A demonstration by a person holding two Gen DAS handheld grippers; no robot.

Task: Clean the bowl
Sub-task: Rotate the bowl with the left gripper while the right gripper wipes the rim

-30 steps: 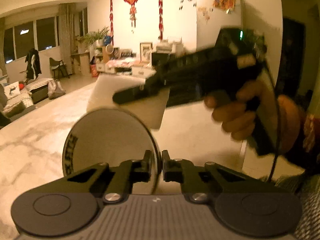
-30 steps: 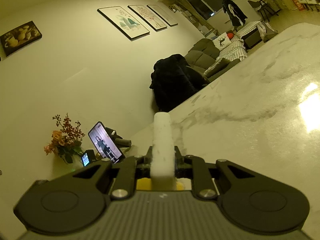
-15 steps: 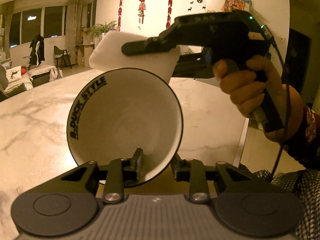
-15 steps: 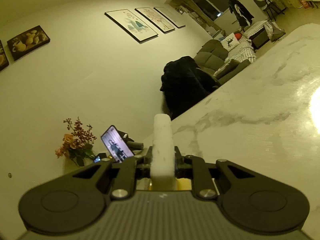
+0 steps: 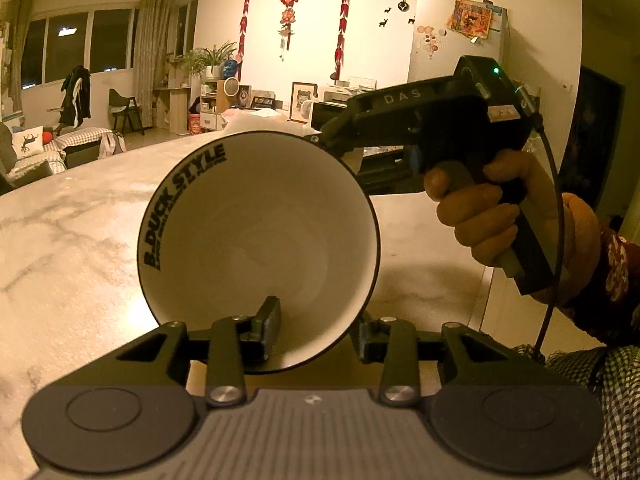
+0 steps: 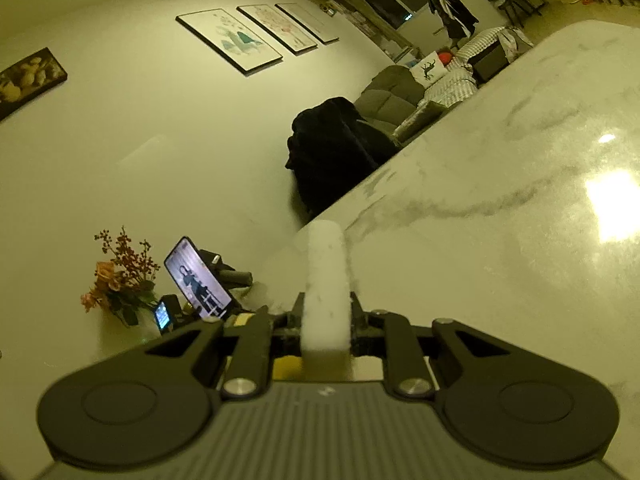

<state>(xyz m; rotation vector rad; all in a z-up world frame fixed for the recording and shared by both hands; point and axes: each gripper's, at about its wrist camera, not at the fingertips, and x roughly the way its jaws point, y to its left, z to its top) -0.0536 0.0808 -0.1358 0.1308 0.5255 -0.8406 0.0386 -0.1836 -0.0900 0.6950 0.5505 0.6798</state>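
The left gripper pinches the near rim of a white bowl, one finger inside and the other outside the wall, and holds it tipped up above the marble table so its mouth faces back toward the gripper. Black lettering reading "B.DUCK STYLE" runs along the inner rim.

The right gripper is pressed together on a white sponge, which sticks straight out between its fingers. From the left side, that gripper reaches in behind the bowl's far rim, held by the person's right hand; the sponge is hidden there, so I can't say whether it touches the bowl.

A phone on a stand and some flowers sit at the table's far end.
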